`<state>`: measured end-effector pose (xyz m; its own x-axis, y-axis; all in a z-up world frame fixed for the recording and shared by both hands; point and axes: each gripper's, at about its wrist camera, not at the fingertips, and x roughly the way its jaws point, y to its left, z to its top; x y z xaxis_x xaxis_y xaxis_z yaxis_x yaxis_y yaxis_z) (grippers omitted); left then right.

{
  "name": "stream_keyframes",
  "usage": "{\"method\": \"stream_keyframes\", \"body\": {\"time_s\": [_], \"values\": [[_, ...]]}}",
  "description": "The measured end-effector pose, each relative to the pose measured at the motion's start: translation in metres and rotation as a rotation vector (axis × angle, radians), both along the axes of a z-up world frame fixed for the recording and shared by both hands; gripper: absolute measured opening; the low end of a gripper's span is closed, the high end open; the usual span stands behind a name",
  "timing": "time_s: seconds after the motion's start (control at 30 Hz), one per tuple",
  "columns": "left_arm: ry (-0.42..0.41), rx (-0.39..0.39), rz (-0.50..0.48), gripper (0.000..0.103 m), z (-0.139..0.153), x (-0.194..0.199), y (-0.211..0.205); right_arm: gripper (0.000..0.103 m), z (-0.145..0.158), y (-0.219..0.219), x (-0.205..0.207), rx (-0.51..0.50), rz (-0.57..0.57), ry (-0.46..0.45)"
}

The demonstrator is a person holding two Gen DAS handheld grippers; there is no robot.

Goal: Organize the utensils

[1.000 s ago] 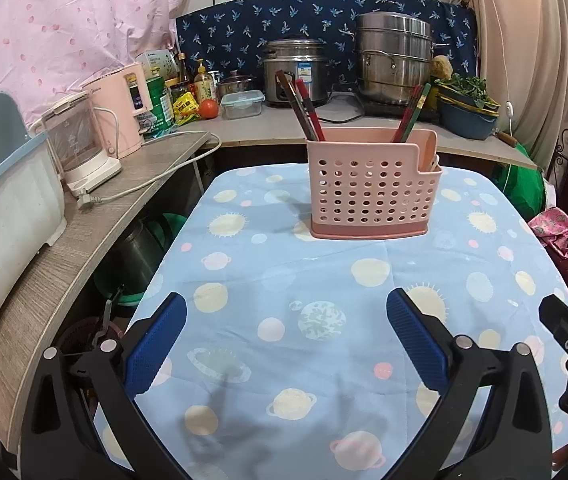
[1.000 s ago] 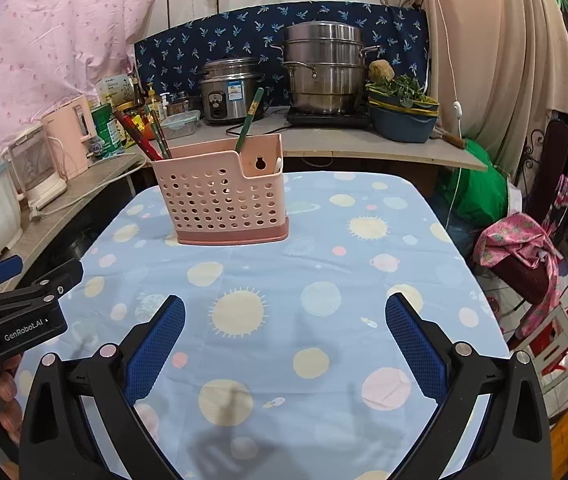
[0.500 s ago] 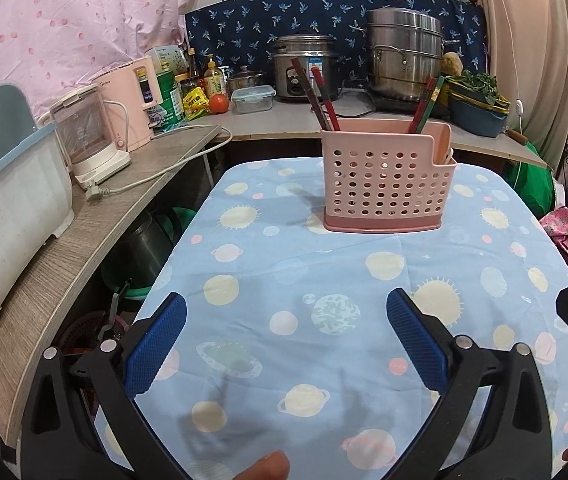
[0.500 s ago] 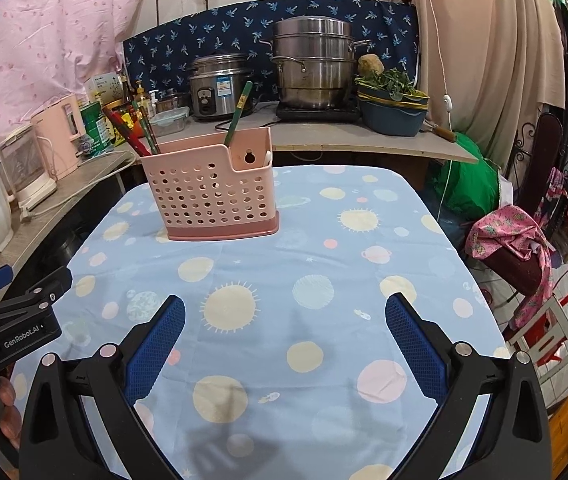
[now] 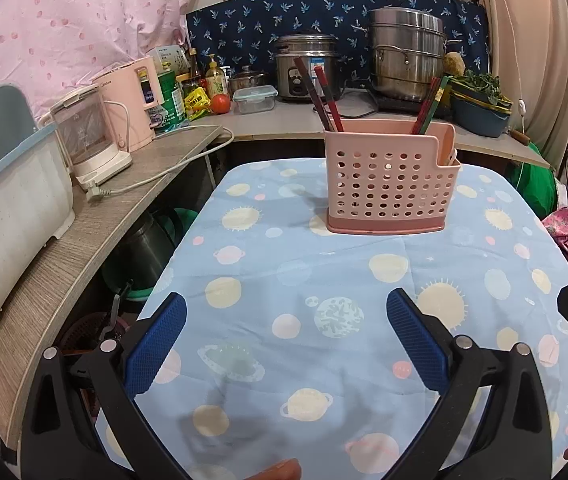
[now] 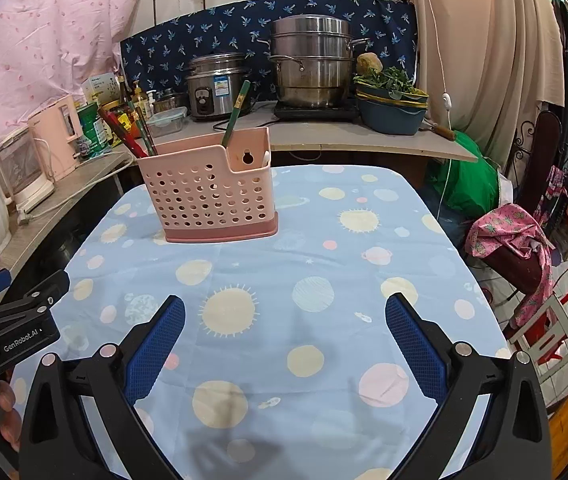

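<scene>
A pink perforated utensil basket [image 5: 389,184] stands upright on the blue planet-print tablecloth [image 5: 323,280]; it also shows in the right wrist view [image 6: 212,196]. Red and dark chopsticks [image 5: 321,96] lean in its left part, and red and green ones [image 5: 429,106] stand in its right part. A white utensil tip [image 6: 266,156] pokes from the low side pocket. My left gripper [image 5: 285,318] is open and empty, well short of the basket. My right gripper [image 6: 284,318] is open and empty over the cloth [image 6: 323,280].
A wooden counter [image 5: 96,224] on the left carries a white tub [image 5: 8,200], a kettle [image 5: 92,140] and a pink appliance [image 5: 132,104]. The back shelf holds a rice cooker [image 5: 307,64], a steel steamer pot [image 5: 405,54] and a blue bowl of greens [image 5: 479,108]. A chair with pink cloth [image 6: 515,240] stands on the right.
Both grippers have drawn back a little from the basket and stayed open. The views have shifted slightly; nothing on the table has moved.
</scene>
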<state>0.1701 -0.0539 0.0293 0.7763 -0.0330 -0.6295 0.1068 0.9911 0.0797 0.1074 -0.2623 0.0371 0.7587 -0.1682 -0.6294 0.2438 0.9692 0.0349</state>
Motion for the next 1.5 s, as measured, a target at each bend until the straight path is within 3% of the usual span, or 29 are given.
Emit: {"method": "stream_keyframes", "body": {"time_s": [1.5], "values": [[-0.010,0.002,0.018,0.096,0.012,0.002,0.001,0.097,0.005,0.004,0.000,-0.007,0.005,-0.004]]}}
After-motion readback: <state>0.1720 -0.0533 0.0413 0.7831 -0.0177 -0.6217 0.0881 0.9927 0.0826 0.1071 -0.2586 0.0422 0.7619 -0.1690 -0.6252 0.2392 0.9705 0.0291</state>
